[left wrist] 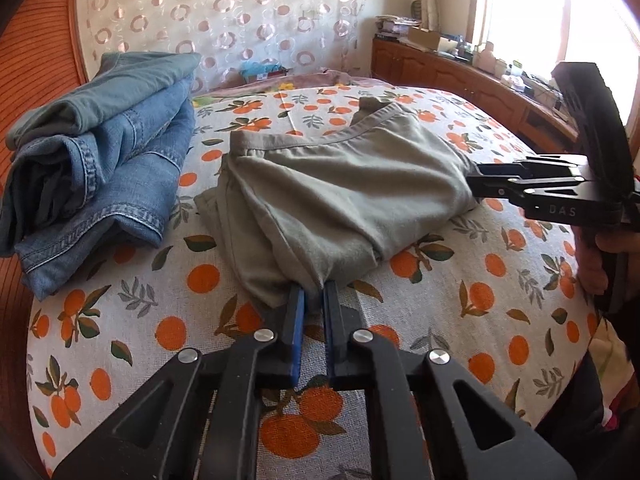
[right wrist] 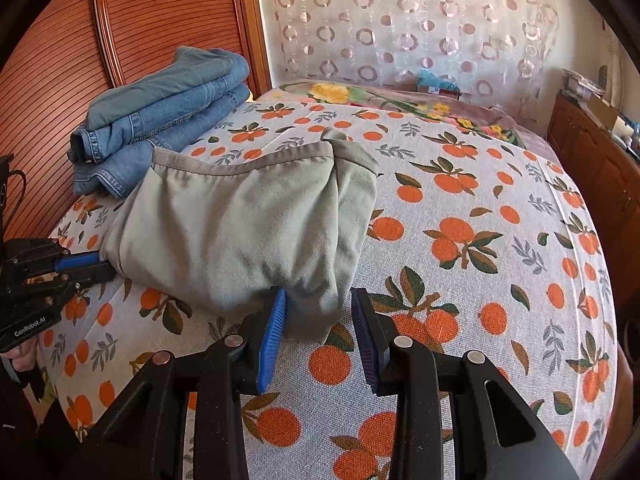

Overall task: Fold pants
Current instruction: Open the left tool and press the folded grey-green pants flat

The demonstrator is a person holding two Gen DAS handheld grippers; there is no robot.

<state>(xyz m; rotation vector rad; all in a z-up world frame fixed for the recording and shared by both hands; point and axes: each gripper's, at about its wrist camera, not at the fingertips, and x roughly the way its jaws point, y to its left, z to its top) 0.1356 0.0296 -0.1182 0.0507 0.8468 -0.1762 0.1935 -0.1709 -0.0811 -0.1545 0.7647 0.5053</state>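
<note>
A pair of grey-green cotton pants [left wrist: 344,188] lies folded into a thick bundle on the bed sheet printed with oranges and leaves [left wrist: 460,280]. Its darker-edged waistband runs along the side of the bundle towards the patterned sheer curtain [left wrist: 224,8], and the long axis of the bundle lies crosswise between the two grippers. In the right wrist view the same pants [right wrist: 240,224] rest with the waistband uppermost and a loose corner hanging down to the sheet.

The left gripper [left wrist: 314,300], black with blue pads, has its jaws nearly together and pinches the edge of the pants nearest its own camera. The right gripper [right wrist: 318,306] has its jaws spread wide: one blue pad touches the hanging corner, the other stands clear of the cloth, so nothing is clamped.

Beside the pants, on the side towards the slatted wooden headboard [right wrist: 60,60], sits a stack of folded blue denim jeans [left wrist: 100,152], just apart from the grey-green bundle. A wooden cabinet [left wrist: 460,76] with clutter on top stands beyond the bed, under the window.
</note>
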